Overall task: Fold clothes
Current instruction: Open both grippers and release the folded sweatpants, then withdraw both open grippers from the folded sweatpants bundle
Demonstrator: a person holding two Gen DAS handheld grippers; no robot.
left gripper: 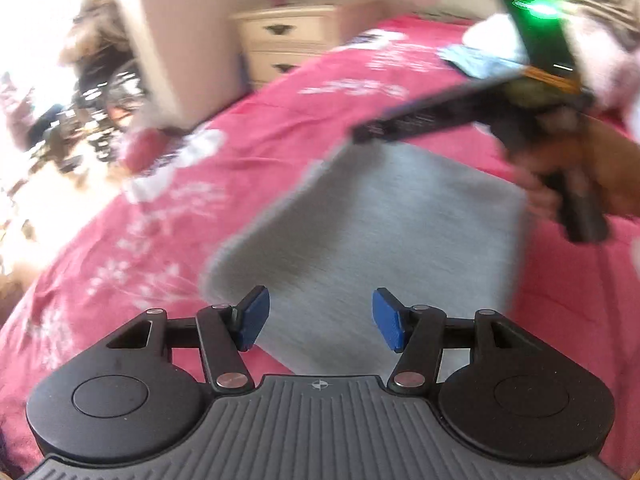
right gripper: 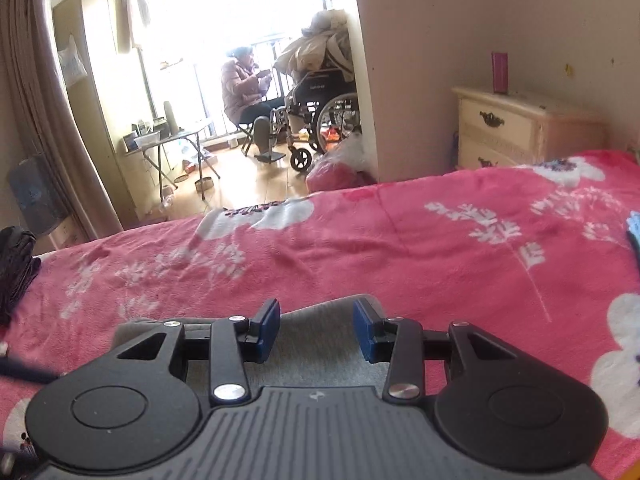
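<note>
Left hand-held gripper black with blue pads, silver screws, ribbed grey body, right hand-held gripper alike

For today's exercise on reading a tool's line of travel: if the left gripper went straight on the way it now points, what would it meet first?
Most likely the folded grey cloth, lying on the pink floral blanket straight ahead of the left gripper, whose jaws are open and empty. Motion blur leaves depth uncertain.

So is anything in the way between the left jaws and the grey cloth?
Nothing visible is. The left gripper has open jaws right above the folded grey cloth, which lies flat on the pink bedspread. The right gripper stays off to one side.
</note>
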